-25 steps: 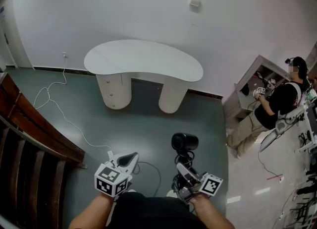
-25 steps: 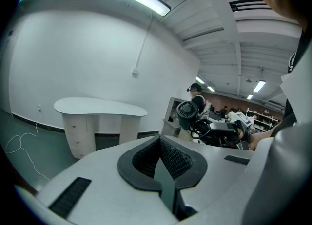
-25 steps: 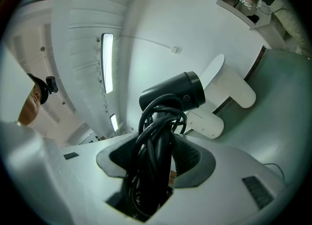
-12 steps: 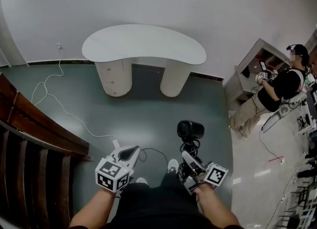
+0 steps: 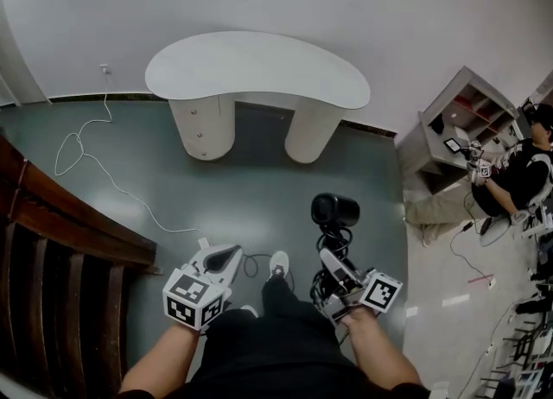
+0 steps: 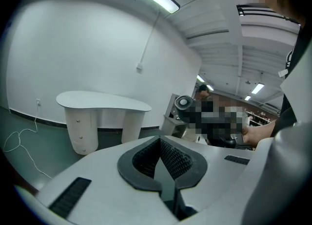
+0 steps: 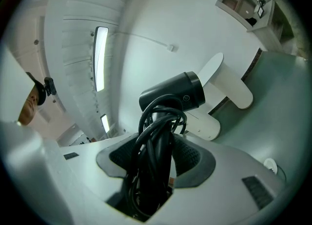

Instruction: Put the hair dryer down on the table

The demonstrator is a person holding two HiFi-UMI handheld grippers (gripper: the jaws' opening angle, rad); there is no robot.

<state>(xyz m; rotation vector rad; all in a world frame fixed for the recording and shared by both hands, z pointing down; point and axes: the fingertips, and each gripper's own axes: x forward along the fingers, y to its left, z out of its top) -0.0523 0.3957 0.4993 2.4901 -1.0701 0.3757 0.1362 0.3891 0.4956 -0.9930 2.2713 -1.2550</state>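
Forward we've stepped, one shoe [image 5: 278, 262] showing. Left gripper [image 5: 221, 258] rides closed and empty; the white table [image 5: 259, 65] is nearer yet far ahead. Right gripper [image 5: 333, 262] clamps the hair dryer [image 5: 334, 210] by its cord-wrapped handle, over the floor. Carrying step, we judge: next, walk up and lower it onto the tabletop.

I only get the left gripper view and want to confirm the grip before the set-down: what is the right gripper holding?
Observer: The right gripper is shut on the handle of the hair dryer, with the black cord wound round it.
Operator: Is it over the table?
Observer: No. In the head view the hair dryer hangs over the green floor, apart from the white table ahead.
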